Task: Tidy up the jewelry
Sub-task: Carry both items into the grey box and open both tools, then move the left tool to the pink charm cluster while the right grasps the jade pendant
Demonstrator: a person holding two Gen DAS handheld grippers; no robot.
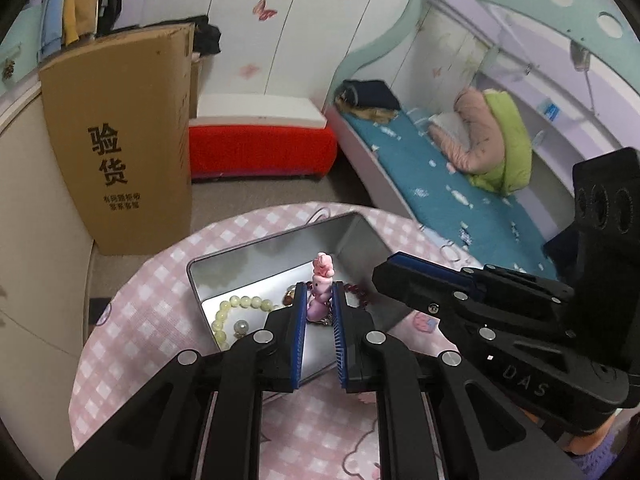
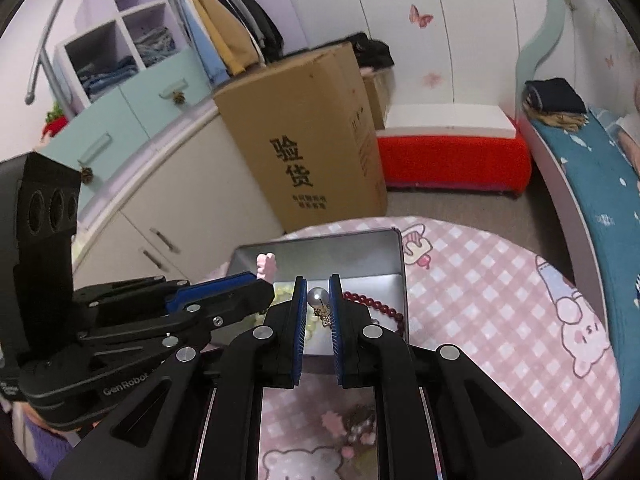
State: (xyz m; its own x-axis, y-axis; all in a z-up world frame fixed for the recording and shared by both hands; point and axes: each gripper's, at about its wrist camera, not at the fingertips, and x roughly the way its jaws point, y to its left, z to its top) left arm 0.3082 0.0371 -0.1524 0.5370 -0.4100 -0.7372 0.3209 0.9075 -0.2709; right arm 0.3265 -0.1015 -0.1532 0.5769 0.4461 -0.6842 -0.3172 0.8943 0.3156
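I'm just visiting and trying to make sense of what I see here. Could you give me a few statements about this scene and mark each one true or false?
1. The left tongs are clamped on a pink figurine charm. True.
2. The right tongs hold nothing. False: they grip a pearl earring with a gold dangle.
3. The metal tin on the pink checked tablecloth is closed with a lid. False: it is open, with no lid on it.
4. A pale green bead bracelet lies inside the tin. True.
5. A dark red bead bracelet lies in the tin. True.
6. The cardboard box stands on the table. False: it stands on the floor behind it.
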